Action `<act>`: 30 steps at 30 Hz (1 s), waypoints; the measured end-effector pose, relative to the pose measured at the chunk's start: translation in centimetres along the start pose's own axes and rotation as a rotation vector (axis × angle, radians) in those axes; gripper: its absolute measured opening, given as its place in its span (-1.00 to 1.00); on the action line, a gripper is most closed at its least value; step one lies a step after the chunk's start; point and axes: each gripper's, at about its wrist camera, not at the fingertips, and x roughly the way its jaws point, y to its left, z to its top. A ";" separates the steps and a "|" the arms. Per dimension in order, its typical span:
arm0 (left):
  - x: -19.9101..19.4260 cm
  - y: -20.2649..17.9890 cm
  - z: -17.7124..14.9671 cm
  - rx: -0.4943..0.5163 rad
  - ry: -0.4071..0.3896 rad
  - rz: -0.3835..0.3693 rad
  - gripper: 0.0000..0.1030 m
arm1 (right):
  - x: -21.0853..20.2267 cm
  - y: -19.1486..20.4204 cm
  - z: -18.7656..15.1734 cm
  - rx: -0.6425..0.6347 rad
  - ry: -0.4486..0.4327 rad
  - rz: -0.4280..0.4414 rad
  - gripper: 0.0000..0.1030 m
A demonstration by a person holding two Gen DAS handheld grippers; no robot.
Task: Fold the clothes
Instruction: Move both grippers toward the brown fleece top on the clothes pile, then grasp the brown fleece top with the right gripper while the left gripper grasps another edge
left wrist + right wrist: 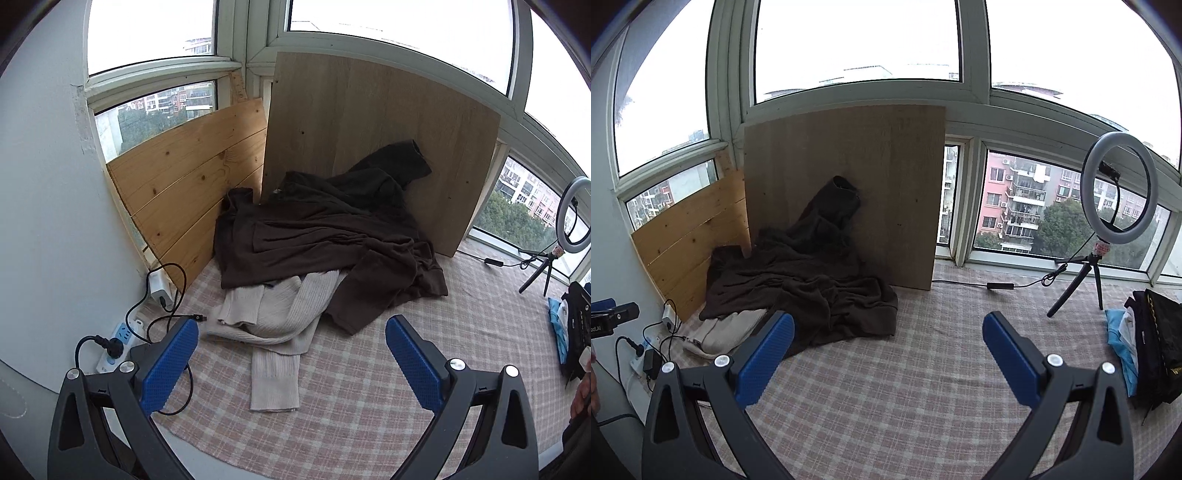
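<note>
The left gripper [291,354] hangs above the pink-and-white checked cloth surface [369,387] with its blue-padded fingers [168,365] spread wide and nothing between them. The right gripper [888,354] is likewise released and empty, over a bare stretch of the same checked cloth.

The crumpled dark brown garment [325,236] lies heaped in the far left corner, its upper end propped against the upright pale wooden board [384,140] and its left edge near the slanted pine plank panel [192,177]. A ribbed beige knit sweater [280,317] pokes out from under the brown heap's near edge, one sleeve reaching toward the left gripper.

On the left edge of the cloth sit a white power strip with a black plug [114,343] and looping black cables [162,295], close to the beige sweater. On the right, a white ring light on a black tripod [1115,206] stands by the window, and a pile of black and blue items [1145,339] lines the right edge. Between the heap and these lies open checked cloth.
</note>
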 end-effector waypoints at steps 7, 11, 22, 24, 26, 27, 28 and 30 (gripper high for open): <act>2.5 2.7 2.5 -0.026 -0.003 -0.015 0.99 | 5.2 3.0 1.3 -0.049 0.034 -0.024 1.00; 4.2 2.3 3.5 0.014 -0.005 -0.001 0.99 | 8.6 4.5 1.5 -0.074 0.074 -0.042 1.00; 12.1 0.5 6.0 0.063 0.058 -0.036 0.99 | 18.5 8.0 1.7 -0.114 0.143 -0.032 0.97; 13.5 -0.1 6.1 0.077 0.081 -0.049 0.99 | 20.6 7.7 1.2 -0.088 0.180 -0.012 0.79; 14.6 -0.5 6.1 0.088 0.100 -0.065 0.99 | 22.6 7.4 0.5 -0.059 0.219 0.011 0.69; 15.2 -0.7 6.1 0.093 0.108 -0.069 0.99 | 23.6 7.3 0.1 -0.046 0.237 0.024 0.66; 15.6 -0.8 6.1 0.099 0.116 -0.071 0.99 | 24.5 7.4 -0.3 -0.038 0.254 0.037 0.66; 16.5 -1.0 6.0 0.104 0.132 -0.073 0.99 | 26.3 7.8 -1.1 -0.039 0.291 0.061 0.66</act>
